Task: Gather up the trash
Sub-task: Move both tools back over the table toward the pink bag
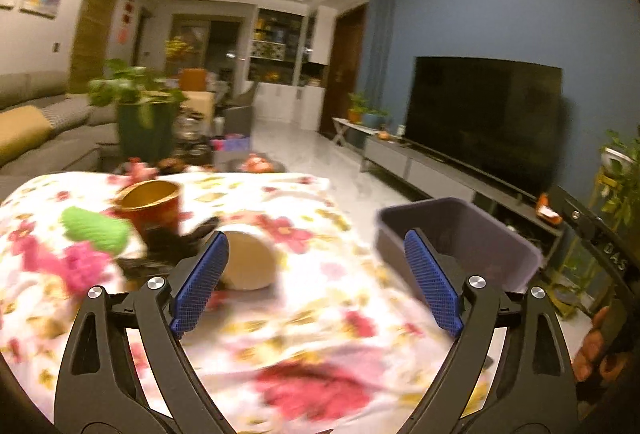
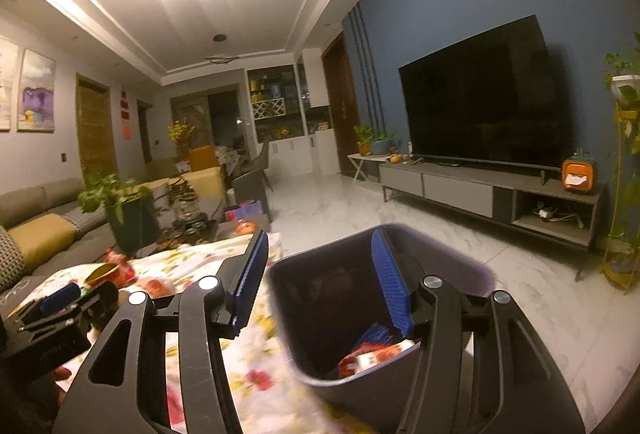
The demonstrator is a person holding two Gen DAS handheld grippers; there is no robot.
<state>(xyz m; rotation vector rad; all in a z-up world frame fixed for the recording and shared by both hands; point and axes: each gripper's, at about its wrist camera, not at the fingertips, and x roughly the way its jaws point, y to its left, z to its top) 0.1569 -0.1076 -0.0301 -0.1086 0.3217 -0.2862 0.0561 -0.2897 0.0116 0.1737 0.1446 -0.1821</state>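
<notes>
Both spread and empty: left hand-held gripper [image 1: 316, 282] over the floral tabletop [image 1: 312, 354], right hand-held gripper [image 2: 320, 282] above the trash bin [image 2: 460, 274].

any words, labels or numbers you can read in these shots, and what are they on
"DAS": pale letters on the right gripper's black body, cut off at the frame edge, so probably part of a longer word.
Red wrappers in the trash bin: some print, too blurred to read.
Red signs on the far wall: too small to read.
Shelf boxes: too small to read.
Nothing else readable.
</notes>
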